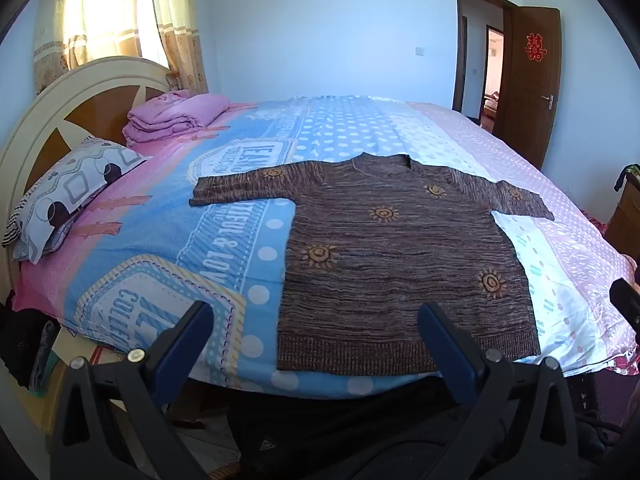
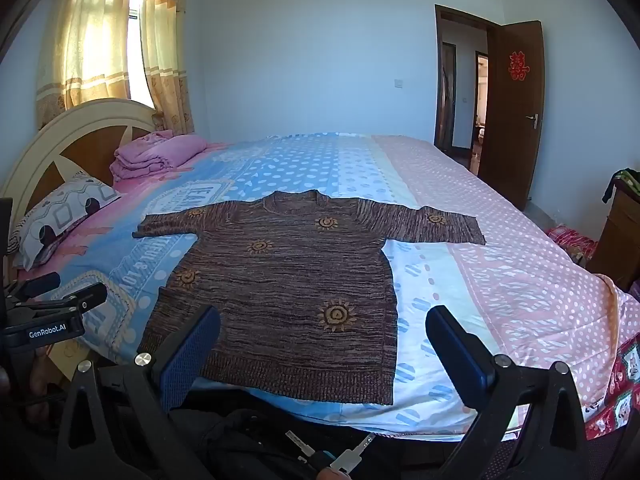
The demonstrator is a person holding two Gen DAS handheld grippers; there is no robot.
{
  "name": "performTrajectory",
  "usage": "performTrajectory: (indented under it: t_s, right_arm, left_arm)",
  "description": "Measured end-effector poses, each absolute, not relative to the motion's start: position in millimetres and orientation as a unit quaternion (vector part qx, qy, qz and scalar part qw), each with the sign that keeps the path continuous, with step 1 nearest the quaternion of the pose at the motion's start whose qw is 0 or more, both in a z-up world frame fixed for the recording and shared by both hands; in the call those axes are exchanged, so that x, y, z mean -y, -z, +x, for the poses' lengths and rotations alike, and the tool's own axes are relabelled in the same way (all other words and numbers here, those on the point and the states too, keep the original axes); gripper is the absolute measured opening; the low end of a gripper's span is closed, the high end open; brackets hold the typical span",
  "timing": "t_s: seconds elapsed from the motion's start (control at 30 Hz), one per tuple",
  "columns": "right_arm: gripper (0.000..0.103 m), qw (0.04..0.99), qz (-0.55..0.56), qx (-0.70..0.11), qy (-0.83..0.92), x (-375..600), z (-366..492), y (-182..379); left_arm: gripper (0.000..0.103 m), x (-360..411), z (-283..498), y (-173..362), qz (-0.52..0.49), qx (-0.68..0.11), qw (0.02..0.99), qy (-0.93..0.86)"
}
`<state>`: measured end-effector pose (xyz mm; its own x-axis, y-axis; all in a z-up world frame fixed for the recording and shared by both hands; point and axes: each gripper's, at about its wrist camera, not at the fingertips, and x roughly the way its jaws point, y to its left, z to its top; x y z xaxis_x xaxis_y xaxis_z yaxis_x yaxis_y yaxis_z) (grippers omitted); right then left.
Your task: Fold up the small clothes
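The left gripper (image 1: 316, 336) and right gripper (image 2: 322, 340) are wide open, holding nothing. The brown knitted sweater with orange suns (image 2: 288, 280) lies flat on the bed (image 2: 500, 264), at 12 o'clock. Folding hasn't started. Next, grab a sleeve.

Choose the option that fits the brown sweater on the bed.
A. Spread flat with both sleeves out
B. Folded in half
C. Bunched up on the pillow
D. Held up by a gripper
A: the brown sweater lies flat on the bed, sleeves stretched to either side, untouched by either gripper.
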<state>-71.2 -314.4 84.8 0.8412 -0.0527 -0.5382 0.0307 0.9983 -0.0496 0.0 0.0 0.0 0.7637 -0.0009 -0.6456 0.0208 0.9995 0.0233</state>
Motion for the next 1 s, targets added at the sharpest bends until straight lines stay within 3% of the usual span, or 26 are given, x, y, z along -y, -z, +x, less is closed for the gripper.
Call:
performTrajectory:
  t_s: [0.27, 0.47, 1.0]
  right_arm:
    - [0.102, 0.958, -0.018, -0.285, 0.02, 314.1, -70.2, -83.7]
    - [0.102, 0.957, -0.018, -0.288, 0.018, 314.1, -69.5, -83.6]
    - [0.102, 0.956, -0.017, -0.292, 0.013, 314.1, -69.0, -80.9]
  left_arm:
    - [0.103, -2.6, 2.7, 0.5, 0.008, -0.354, 0.935, 0.008]
    - [0.103, 0.2, 0.7, -0.4, 0.038, -0.304, 0.952, -0.004]
    - [0.103, 0.8, 0.7, 2.3, 0.034, -0.315, 0.948, -0.002]
